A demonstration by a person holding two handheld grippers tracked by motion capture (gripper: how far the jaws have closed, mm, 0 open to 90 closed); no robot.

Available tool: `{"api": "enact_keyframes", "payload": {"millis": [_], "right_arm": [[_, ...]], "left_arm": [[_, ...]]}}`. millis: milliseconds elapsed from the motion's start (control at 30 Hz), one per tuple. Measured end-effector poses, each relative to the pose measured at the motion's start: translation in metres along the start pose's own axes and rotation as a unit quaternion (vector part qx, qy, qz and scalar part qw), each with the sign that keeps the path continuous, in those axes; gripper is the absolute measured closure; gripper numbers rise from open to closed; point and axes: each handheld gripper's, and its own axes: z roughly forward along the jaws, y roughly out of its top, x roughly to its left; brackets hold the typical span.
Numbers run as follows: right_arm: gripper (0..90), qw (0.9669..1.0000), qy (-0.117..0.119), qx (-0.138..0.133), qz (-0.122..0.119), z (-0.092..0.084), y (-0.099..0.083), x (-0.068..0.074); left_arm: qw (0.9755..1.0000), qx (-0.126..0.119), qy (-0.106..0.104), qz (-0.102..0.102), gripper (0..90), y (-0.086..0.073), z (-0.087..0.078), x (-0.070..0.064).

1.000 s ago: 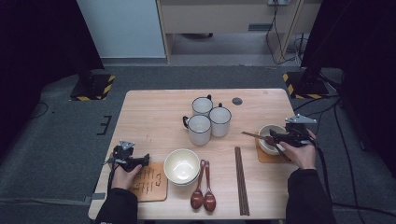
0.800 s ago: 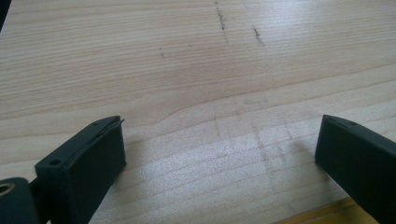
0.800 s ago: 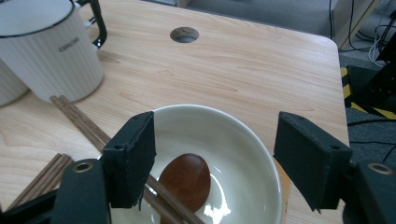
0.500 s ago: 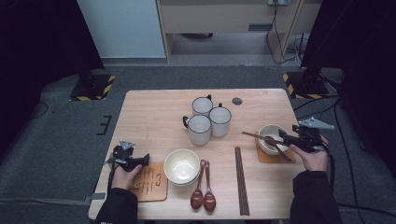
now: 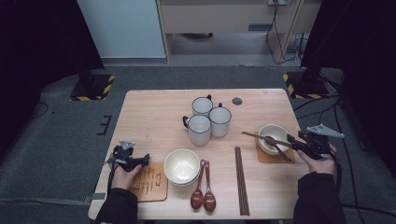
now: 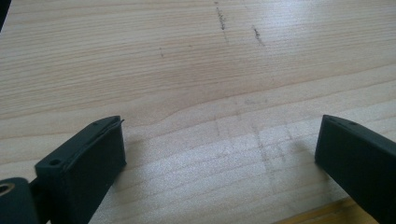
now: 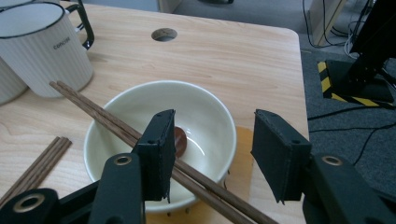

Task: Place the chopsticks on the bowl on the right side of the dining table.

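Observation:
A cream bowl (image 5: 275, 132) (image 7: 201, 112) stands on a wooden coaster (image 5: 268, 157) at the table's right. A pair of brown chopsticks (image 5: 261, 138) (image 7: 93, 112) lies across its rim, and a dark spoon (image 7: 180, 141) rests inside. My right gripper (image 5: 293, 142) (image 7: 210, 154) hovers just right of the bowl, pointing at it. Its jaws have just been closing and stand apart with nothing between them; the chopsticks pass below one jaw. My left gripper (image 5: 144, 160) (image 6: 219, 158) is open over bare table beside a second coaster (image 5: 148, 182) (image 6: 327, 217).
Three white mugs (image 5: 208, 119) (image 7: 44, 51) cluster mid-table. A second cream bowl (image 5: 181, 165), two brown spoons (image 5: 203, 191) and another chopstick pair (image 5: 240, 179) (image 7: 37, 168) lie near the front edge. A round hole (image 5: 237, 101) (image 7: 164, 34) marks the tabletop's back.
My right gripper has drawn back to the right, away from the bowl, and its jaws have narrowed. The chopsticks stay across the bowl. The left gripper has not moved.

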Motion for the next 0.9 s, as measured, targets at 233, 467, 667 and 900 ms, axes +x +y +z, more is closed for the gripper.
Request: {"api": "enact_keyframes", "payload": {"millis": [233,467,667,900], "right_arm": [[51.8,0.9999,-0.007,0.011,-0.002,-0.005,-0.011,0.002],[55.2,0.9996,-0.022,0.018,-0.005,-0.013,-0.022,0.004],[56.8,0.999,-0.034,0.029,-0.006,-0.017,-0.031,0.004],[61.2,0.9985,-0.035,0.04,-0.011,-0.014,-0.034,0.005]], "left_arm": [[1.0,0.0,0.0,0.0,0.7,0.0,0.0,0.0],[1.0,0.0,0.0,0.0,0.7,0.0,0.0,0.0],[1.0,0.0,0.0,0.0,0.7,0.0,0.0,0.0],[1.0,0.0,0.0,0.0,0.7,0.0,0.0,0.0]]}}
